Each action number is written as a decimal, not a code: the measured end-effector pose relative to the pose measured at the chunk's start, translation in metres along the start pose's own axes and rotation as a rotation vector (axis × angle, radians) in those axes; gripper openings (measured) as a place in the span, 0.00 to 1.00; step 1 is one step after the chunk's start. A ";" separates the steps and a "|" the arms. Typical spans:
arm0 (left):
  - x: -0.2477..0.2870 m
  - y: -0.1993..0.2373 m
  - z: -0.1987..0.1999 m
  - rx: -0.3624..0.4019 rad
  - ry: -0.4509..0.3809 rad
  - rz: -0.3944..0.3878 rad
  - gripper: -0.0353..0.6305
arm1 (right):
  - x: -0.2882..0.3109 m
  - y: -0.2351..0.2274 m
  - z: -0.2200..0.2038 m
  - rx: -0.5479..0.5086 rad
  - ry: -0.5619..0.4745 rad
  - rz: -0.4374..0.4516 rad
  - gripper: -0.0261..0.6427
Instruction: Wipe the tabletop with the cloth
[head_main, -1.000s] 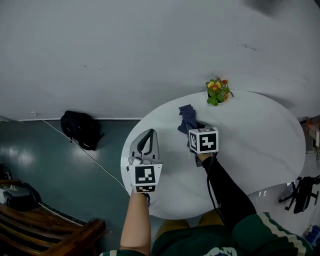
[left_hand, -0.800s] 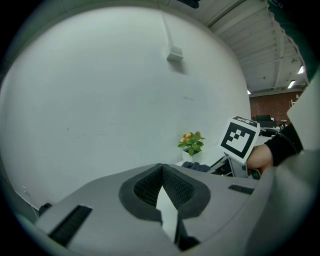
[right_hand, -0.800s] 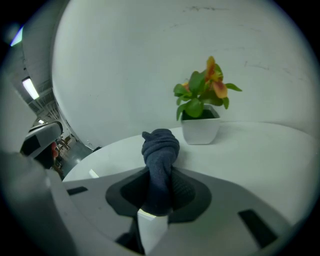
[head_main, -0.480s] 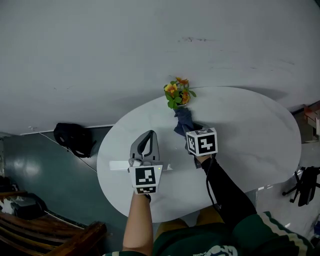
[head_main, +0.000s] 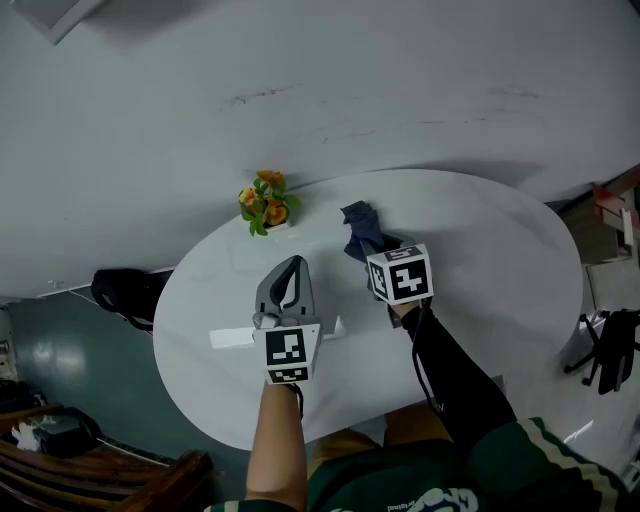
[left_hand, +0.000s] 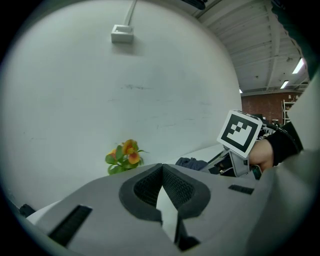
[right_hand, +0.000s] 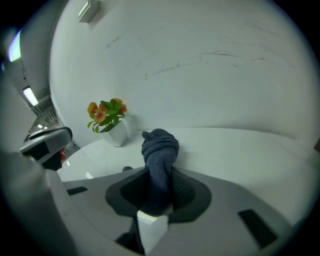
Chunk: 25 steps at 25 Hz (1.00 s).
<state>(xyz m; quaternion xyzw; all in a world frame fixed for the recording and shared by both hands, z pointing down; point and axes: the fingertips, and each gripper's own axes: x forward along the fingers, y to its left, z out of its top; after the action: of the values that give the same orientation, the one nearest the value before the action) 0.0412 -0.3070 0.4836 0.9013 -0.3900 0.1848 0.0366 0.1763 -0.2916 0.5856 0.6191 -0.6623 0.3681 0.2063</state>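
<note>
I see a small white pot of orange flowers and green leaves (head_main: 266, 205) close to the grey wall (head_main: 300, 90). A black bag (head_main: 125, 293) lies on the dark green floor (head_main: 70, 370). A brown wooden bench (head_main: 110, 470) stands down at my left.

Grey left gripper (head_main: 291, 270), right gripper (head_main: 385, 246), black-and-white marker cubes (head_main: 402, 276), black sleeve (head_main: 450, 375), green jacket (head_main: 495, 470) (white stripes)

On the white oval bench (head_main: 500, 250), the small potted plant with orange flowers (head_main: 266, 203) stands at the far edge, close to the wall (head_main: 320, 80). To its right, the dark blue crumpled cloth (head_main: 362, 232) sticks forward from the right claw (right_hand: 160, 175). The left claw (head_main: 293, 262) is left of it, nearer the person. A black bag (head_main: 125, 290) lies on the floor beyond the bench's left end.
</note>
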 end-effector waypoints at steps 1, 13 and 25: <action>0.009 -0.013 0.004 0.002 -0.003 -0.011 0.06 | -0.005 -0.017 0.000 0.005 -0.004 -0.011 0.19; 0.116 -0.177 0.044 0.013 -0.041 -0.199 0.06 | -0.077 -0.224 -0.006 0.069 -0.032 -0.184 0.19; 0.160 -0.290 0.073 0.017 -0.070 -0.350 0.06 | -0.151 -0.361 -0.033 0.101 -0.017 -0.353 0.19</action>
<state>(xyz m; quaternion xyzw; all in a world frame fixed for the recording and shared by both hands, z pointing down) 0.3715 -0.2316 0.4963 0.9616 -0.2267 0.1476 0.0472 0.5434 -0.1531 0.5806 0.7385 -0.5256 0.3537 0.2308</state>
